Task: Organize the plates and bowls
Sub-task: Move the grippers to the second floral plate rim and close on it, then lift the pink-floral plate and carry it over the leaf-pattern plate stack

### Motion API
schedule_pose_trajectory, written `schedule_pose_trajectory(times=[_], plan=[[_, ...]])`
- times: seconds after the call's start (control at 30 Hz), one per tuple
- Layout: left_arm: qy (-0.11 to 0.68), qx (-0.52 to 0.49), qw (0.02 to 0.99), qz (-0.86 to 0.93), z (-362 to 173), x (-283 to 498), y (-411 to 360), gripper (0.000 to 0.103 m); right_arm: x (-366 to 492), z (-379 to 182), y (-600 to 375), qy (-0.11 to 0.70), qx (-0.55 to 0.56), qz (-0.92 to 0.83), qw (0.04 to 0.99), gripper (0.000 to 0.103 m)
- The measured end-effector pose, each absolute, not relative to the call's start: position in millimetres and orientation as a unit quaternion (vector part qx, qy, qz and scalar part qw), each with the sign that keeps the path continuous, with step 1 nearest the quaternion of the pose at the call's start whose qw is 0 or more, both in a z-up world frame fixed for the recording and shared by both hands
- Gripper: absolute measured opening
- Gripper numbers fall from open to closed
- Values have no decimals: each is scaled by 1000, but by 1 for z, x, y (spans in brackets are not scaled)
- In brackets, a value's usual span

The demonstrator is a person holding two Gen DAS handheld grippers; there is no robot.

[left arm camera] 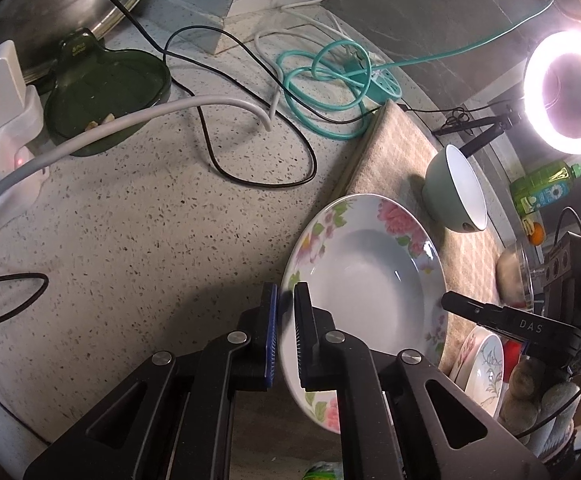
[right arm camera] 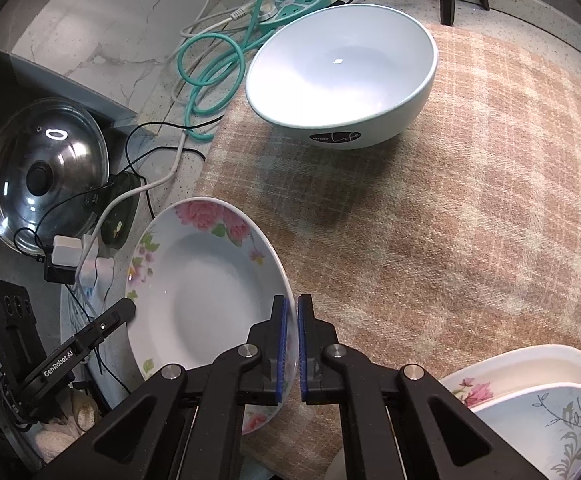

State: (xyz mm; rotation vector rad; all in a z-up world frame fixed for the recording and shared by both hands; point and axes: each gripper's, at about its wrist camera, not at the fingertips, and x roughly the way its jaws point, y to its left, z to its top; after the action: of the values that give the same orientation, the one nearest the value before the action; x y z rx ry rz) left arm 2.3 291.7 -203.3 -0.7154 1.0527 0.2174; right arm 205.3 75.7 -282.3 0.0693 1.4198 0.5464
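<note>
Speckled stone counter (left arm camera: 138, 220) with plaid mat (right arm camera: 470, 220), cluttered by cables. Floral plate (right arm camera: 206, 296), tilted, lies lower centre in both wrist views, held at opposite rims: left gripper (left arm camera: 286, 332) pinching the left edge, right gripper (right arm camera: 293, 344) pinching the right edge, both angled steeply down. Mint bowl (right arm camera: 342, 76) upper centre; stacked plates (right arm camera: 538, 412) lower right, nearer the right hand.

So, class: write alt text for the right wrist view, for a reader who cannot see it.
The right gripper is shut on the rim of a floral plate; the left gripper touches its opposite rim. Behind, a white bowl sits on a plaid mat; more plates are stacked at lower right.
</note>
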Motion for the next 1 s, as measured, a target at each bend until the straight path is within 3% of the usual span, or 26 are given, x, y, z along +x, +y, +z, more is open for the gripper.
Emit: schedule_pose_trajectory(times=[0.67, 1.0], plan=[[486, -330, 802, 104, -201, -1, 288, 7, 200, -286, 73, 645, 48, 254, 719, 7], [469, -325, 815, 104, -182, -1, 283, 7, 197, -263, 64, 629, 63, 265, 728, 6]])
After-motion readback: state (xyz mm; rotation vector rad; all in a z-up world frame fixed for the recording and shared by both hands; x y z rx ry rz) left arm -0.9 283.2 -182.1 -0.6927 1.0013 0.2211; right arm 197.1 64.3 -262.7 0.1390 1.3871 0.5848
